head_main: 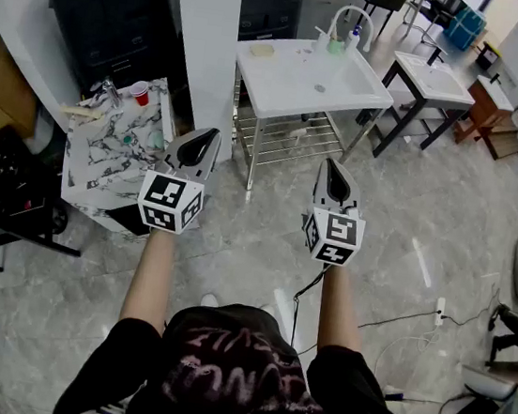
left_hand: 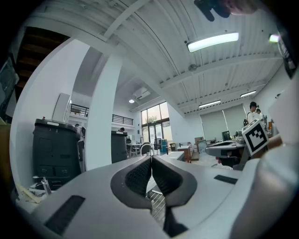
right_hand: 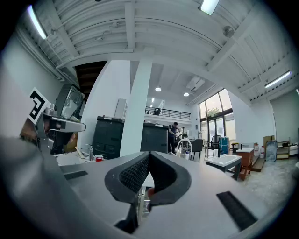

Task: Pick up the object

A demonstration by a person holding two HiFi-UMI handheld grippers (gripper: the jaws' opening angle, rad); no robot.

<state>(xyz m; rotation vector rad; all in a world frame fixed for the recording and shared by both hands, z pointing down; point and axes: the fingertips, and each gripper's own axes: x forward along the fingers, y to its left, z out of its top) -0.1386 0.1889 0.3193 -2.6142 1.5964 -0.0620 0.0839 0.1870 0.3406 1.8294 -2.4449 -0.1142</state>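
Note:
No single object stands out as the one to pick up. My left gripper [head_main: 204, 139] and right gripper [head_main: 329, 167] are both held side by side at chest height over the grey floor, pointing at a white sink table [head_main: 284, 86]. In the left gripper view the left gripper [left_hand: 152, 158] has its pads pressed together with nothing between them. The right gripper [right_hand: 149, 153] is likewise shut and empty. On the sink table lie a yellowish sponge [head_main: 262, 49] and a green bottle [head_main: 335, 45] by the tap. A red cup [head_main: 140, 93] stands on a marble counter [head_main: 106, 148] at the left.
A white pillar [head_main: 206, 33] and a black cabinet [head_main: 106, 1] stand behind the marble counter. A second sink table [head_main: 436, 81] is at the back right. Cables and a power strip [head_main: 439, 310] lie on the floor at the right. Dark clutter fills the left edge.

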